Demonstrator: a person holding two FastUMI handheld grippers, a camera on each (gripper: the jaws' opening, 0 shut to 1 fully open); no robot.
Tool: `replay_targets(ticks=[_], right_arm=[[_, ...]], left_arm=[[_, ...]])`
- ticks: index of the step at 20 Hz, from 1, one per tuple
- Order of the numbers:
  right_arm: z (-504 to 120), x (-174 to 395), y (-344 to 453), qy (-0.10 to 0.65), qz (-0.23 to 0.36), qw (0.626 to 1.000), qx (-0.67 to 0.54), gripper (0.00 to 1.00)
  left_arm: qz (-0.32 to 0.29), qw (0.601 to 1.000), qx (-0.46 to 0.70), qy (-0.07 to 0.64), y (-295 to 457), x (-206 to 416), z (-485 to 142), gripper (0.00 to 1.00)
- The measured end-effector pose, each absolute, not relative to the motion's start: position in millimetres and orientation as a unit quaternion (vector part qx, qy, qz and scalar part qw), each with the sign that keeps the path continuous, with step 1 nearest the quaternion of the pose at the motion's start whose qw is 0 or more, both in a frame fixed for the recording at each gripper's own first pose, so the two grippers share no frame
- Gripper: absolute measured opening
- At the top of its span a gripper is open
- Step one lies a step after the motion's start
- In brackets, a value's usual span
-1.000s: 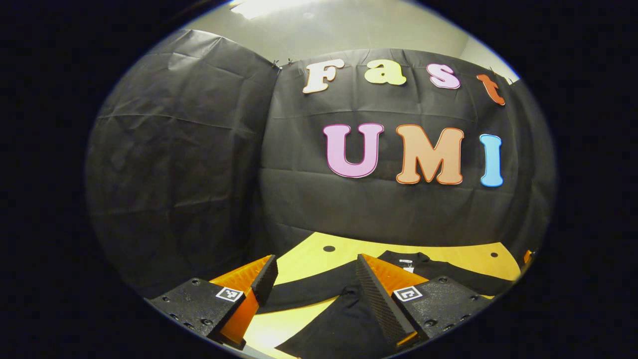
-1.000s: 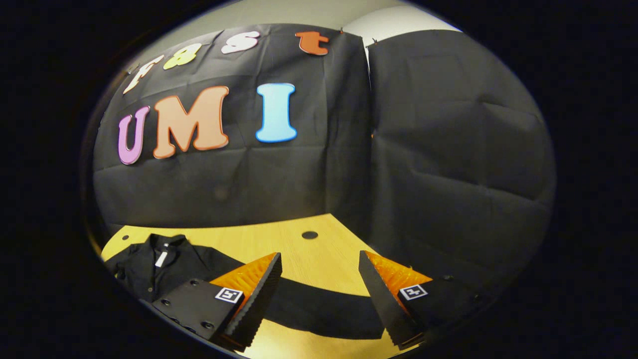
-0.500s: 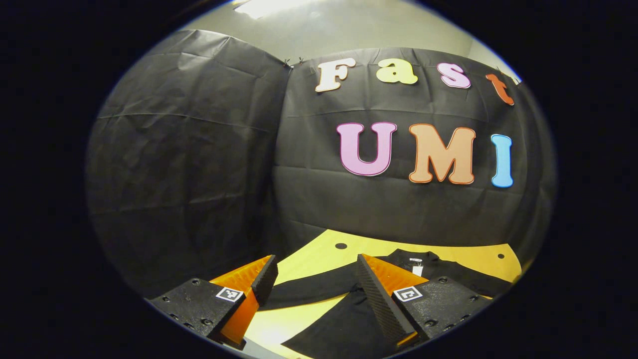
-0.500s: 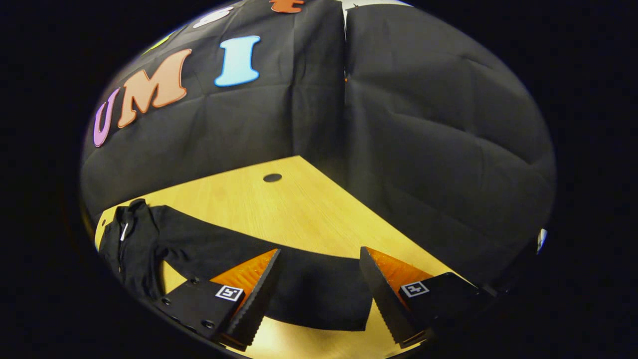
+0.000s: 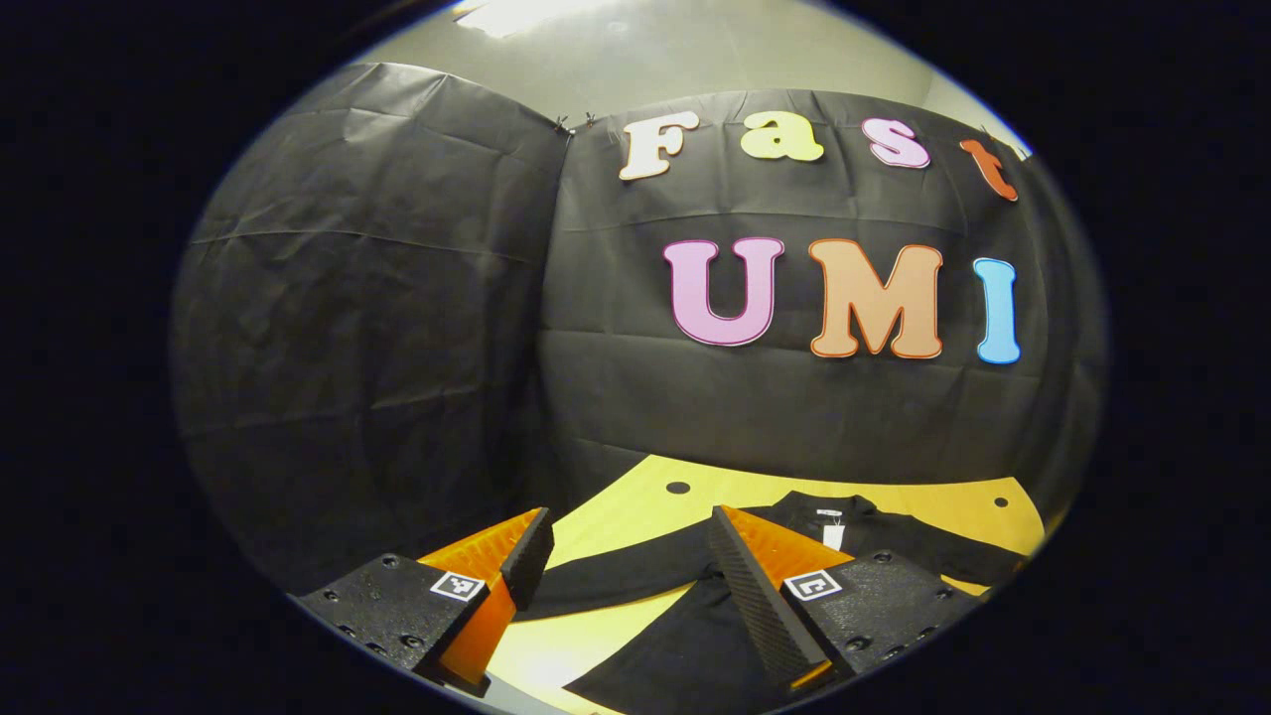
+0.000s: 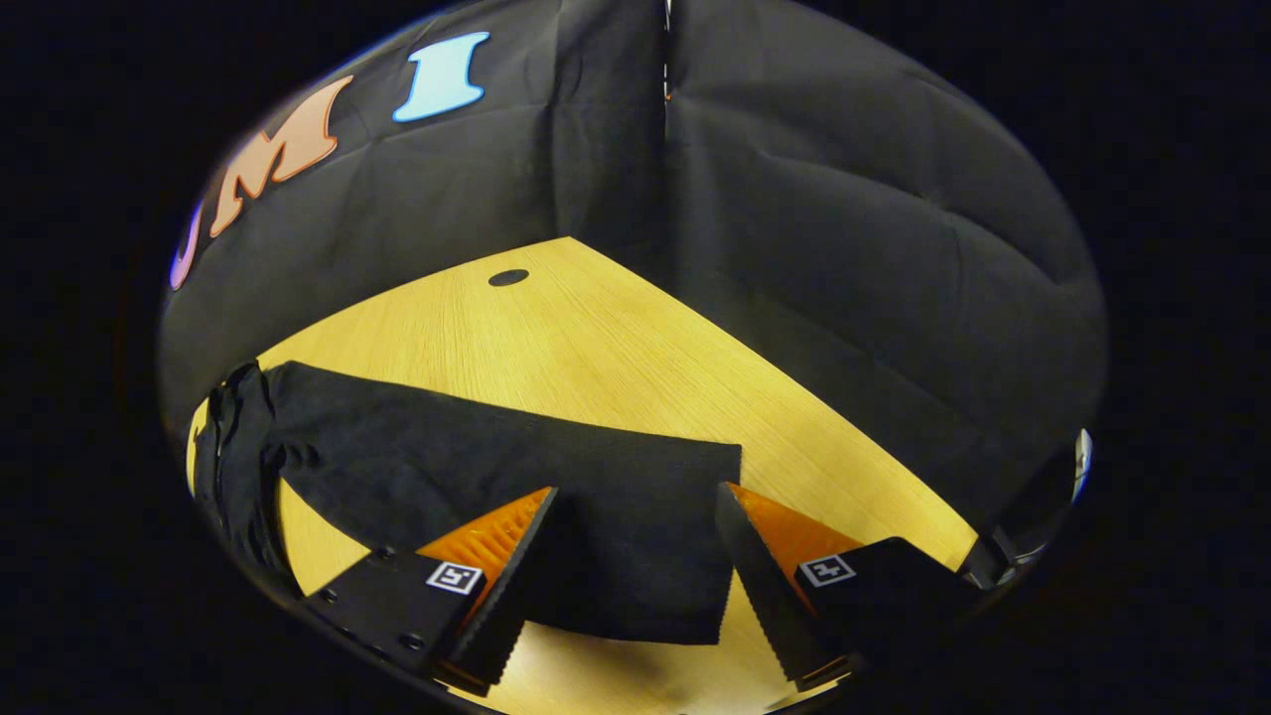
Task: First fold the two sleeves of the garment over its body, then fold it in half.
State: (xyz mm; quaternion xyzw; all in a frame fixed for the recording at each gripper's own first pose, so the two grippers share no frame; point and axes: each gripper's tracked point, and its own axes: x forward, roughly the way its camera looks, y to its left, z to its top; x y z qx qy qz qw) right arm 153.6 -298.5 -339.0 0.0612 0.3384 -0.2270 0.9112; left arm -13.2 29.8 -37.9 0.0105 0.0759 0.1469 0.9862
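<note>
A black long-sleeved garment [image 5: 695, 645] lies flat on the wooden table [image 5: 626, 511], collar toward the back wall. In the left gripper view its left sleeve [image 5: 616, 574] stretches out sideways, and my left gripper [image 5: 626, 576] hovers open over it with nothing between the fingers. In the right gripper view the other sleeve [image 6: 516, 467] lies spread across the table, its cuff end [image 6: 710, 536] between the fingers of my right gripper [image 6: 635, 556]. That gripper is open and tilted down just above the cuff. The garment's body [image 6: 233, 467] is at the far left.
Black cloth walls close the booth on the back and both sides. Small round holes [image 5: 678, 488] [image 6: 508, 277] sit in the tabletop near the back. Bare wood [image 6: 616, 348] lies beyond the right sleeve up to the corner.
The right gripper has tipped downward and come closer to the right sleeve's cuff, which now lies between its open fingers. The left gripper has barely shifted.
</note>
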Motion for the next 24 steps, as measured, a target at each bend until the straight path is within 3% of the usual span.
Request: replay_targets(ticks=[2,3,10,11,14,17,21,24], right_arm=[[-338.6,151.6,-299.6,0.339,-0.226,0.911,0.057,0.95],[-338.6,152.6,-299.6,0.336,-0.226,0.912,0.057,0.99],[-338.2,155.1,-298.4,0.328,-0.226,0.915,0.065,0.97],[-338.1,157.9,-296.1,0.329,-0.223,0.915,0.065,0.85],[-338.6,162.7,-287.1,0.335,-0.197,0.919,0.062,0.62],[-340.5,165.9,-281.1,0.336,-0.185,0.922,0.058,0.18],[-337.3,163.9,-276.0,0.355,-0.186,0.913,0.079,0.04],[-332.4,164.2,-273.7,0.367,-0.191,0.904,0.105,0.03]], left_arm=[[0.136,0.987,0.014,0.088,26.9,-10.2,-47.0,0.93],[0.131,0.986,0.016,0.098,25.5,-8.0,-51.8,0.92],[0.094,0.990,0.007,0.101,6.1,4.6,-51.4,0.93],[0.090,0.991,0.005,0.100,3.3,5.0,-51.0,0.93],[0.085,0.992,-0.003,0.098,-0.7,1.4,-51.2,0.93],[0.088,0.992,-0.004,0.089,2.0,-4.6,-45.9,0.93],[0.092,0.992,-0.004,0.088,10.0,-13.2,-45.3,0.92],[0.093,0.991,-0.012,0.092,14.6,-20.1,-49.4,0.92]])
